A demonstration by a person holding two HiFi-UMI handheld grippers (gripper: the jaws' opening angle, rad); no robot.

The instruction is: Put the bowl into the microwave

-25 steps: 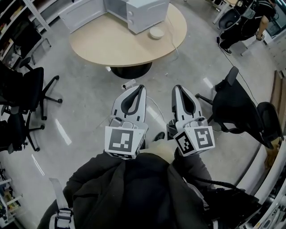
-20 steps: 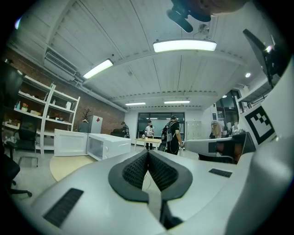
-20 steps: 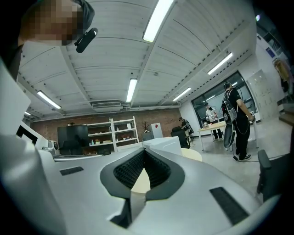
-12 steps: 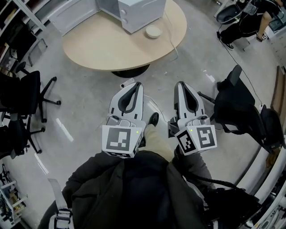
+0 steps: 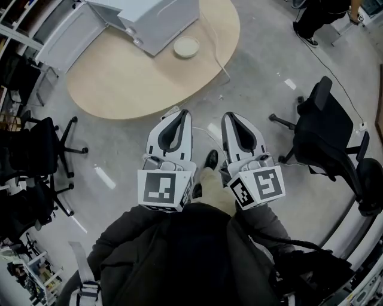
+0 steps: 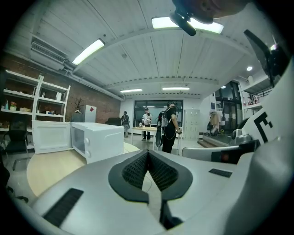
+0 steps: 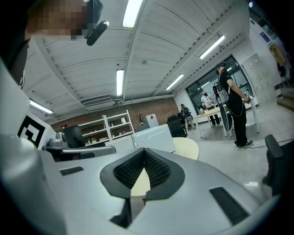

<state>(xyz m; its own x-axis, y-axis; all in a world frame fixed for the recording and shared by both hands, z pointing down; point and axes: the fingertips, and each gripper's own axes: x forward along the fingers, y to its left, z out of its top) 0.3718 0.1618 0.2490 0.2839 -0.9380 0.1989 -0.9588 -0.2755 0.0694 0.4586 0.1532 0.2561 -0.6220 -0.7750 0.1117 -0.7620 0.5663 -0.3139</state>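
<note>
A small white bowl (image 5: 186, 46) sits on the round beige table (image 5: 137, 83), just right of the white microwave (image 5: 152, 18). The microwave's door (image 6: 50, 136) stands open to its left in the left gripper view. Both grippers are held side by side over the grey floor, short of the table and pointing towards it. My left gripper (image 5: 181, 113) is shut with nothing in it; its pads meet at the tips (image 6: 148, 151). My right gripper (image 5: 230, 116) is likewise shut and empty (image 7: 144, 150). The bowl is hidden in both gripper views.
Black office chairs stand on the left (image 5: 36, 143) and on the right (image 5: 326, 131). A white cable (image 5: 221, 66) runs off the table to the floor. Shelving (image 6: 27, 105) lines the brick wall. People (image 6: 171, 126) stand at the far end of the room.
The table, microwave and bowl have come nearer and drifted left in the head view as the person walked forward. Both grippers stayed shut and side by side.
</note>
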